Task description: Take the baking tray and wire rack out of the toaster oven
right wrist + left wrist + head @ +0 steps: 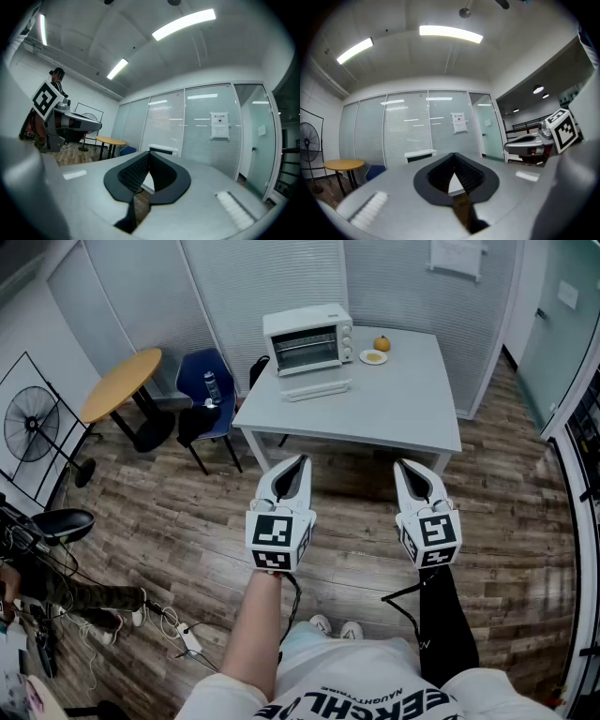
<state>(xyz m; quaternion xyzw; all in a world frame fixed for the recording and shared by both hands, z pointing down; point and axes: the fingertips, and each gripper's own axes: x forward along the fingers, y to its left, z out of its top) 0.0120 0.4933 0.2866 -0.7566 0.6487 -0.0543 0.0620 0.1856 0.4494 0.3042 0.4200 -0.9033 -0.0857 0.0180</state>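
Toaster oven point(307, 338) stands at the far left corner of the grey bench point(375, 413), its glass front turned toward the person, and that is where the task's things must be. The baking tray and wire rack do not show anywhere in the open, so I judge that they sit inside, behind a door that looks shut.

The left gripper point(301, 462) and the right gripper point(404, 465) hang side by side over the wooden floor point(169, 521), well short of the bench edge. Both are held level and aimed at the oven. Each gripper view shows its two dark pads meeting at the tip with nothing caught between them, so both are closed and empty. This reads as a ready stance for walking up. Nothing is in reach, so there is no reason to spread the jaws.

A flat white piece point(315, 389) lies just in front of the oven, and I cannot tell what it is. A small plate point(373, 357) and an orange fruit point(382, 342) sit to the oven's right, clear of its door.

From this range the oven's interior is only a dark pane. In both gripper views the closed pads cover most of the oven, leaving a pale strip of it above them. The door handle is too small to read.
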